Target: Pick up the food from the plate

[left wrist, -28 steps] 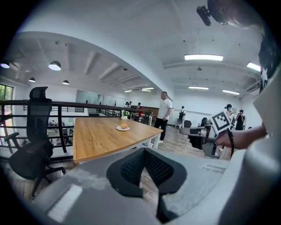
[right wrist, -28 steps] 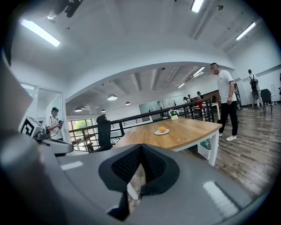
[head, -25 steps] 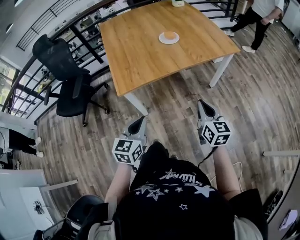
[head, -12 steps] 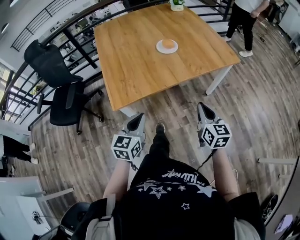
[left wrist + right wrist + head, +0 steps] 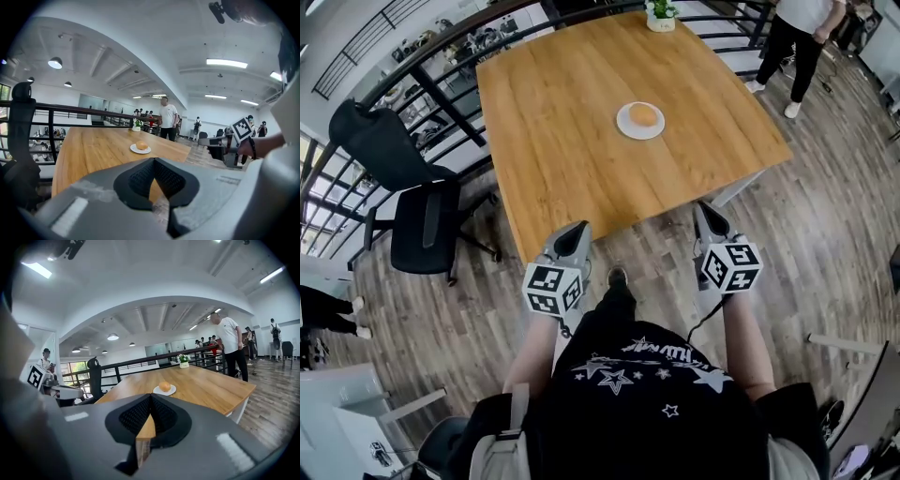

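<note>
Lying on plate (image 5: 624, 128), round food (image 5: 643, 114), left gripper (image 5: 578, 229) closed, right gripper (image 5: 705, 208) closed

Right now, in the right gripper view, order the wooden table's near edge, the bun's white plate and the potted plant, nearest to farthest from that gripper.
1. Light wooden table: its near edge, just ahead of the jaws.
2. Round white plate carrying the orange bun: mid-table, slightly right.
3. Small green plant in a white pot: far edge, further right.
</note>
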Action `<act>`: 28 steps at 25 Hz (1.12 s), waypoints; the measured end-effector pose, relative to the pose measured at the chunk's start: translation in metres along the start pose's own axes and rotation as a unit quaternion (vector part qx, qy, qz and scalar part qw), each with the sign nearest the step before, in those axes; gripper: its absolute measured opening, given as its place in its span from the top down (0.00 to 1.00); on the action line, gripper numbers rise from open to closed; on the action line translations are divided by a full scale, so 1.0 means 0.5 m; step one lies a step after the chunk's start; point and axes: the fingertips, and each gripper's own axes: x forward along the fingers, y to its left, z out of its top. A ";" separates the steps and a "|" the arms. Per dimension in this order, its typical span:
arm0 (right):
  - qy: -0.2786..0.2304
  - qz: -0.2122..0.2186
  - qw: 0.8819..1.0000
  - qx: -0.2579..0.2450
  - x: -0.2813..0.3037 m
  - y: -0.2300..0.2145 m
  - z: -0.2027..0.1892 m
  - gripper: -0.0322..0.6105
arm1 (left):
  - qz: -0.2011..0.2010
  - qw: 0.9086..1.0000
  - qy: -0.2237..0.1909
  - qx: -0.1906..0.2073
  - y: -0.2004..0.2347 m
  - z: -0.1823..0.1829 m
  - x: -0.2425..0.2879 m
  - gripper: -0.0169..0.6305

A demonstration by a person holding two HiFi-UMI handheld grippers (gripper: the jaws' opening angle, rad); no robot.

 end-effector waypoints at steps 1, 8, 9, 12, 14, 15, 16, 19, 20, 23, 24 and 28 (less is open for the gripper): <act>0.001 -0.002 1.000 0.002 0.027 -0.007 0.009 0.95 | 0.001 1.000 0.001 -0.001 0.017 0.009 0.018 0.97; 0.010 -0.001 1.000 0.006 0.212 -0.044 0.061 0.95 | 0.006 1.000 0.010 -0.007 0.130 0.057 0.131 0.97; 0.013 0.000 1.000 0.006 0.237 -0.047 0.066 0.95 | 0.006 1.000 0.011 -0.007 0.146 0.064 0.144 0.97; 0.024 0.006 1.000 0.002 0.307 -0.052 0.078 0.95 | 0.009 1.000 0.010 -0.008 0.193 0.084 0.179 0.97; 0.032 0.011 0.999 -0.004 0.351 -0.053 0.087 0.95 | 0.011 1.000 0.007 -0.011 0.221 0.096 0.200 0.97; 0.036 0.014 0.999 -0.009 0.372 -0.053 0.091 0.95 | 0.011 1.000 0.006 -0.012 0.233 0.101 0.209 0.97; 0.040 0.016 0.999 -0.015 0.391 -0.051 0.095 0.95 | 0.012 1.000 0.005 -0.014 0.243 0.104 0.217 0.97; 0.052 0.022 0.998 -0.033 0.440 -0.047 0.104 0.87 | 0.012 1.000 0.002 -0.019 0.265 0.113 0.238 0.97; 0.056 0.023 0.997 -0.039 0.454 -0.047 0.105 0.84 | 0.013 1.000 0.002 -0.020 0.270 0.115 0.245 0.97; 0.076 0.033 0.995 -0.055 0.489 -0.047 0.097 0.73 | 0.023 0.999 0.007 -0.028 0.280 0.111 0.263 0.97; 0.086 0.042 0.994 -0.059 0.499 -0.048 0.092 0.68 | 0.028 0.999 0.010 -0.033 0.280 0.109 0.267 0.97; 0.125 0.070 0.988 -0.055 0.548 -0.074 0.077 0.50 | 0.053 0.997 0.017 -0.052 0.285 0.107 0.288 0.97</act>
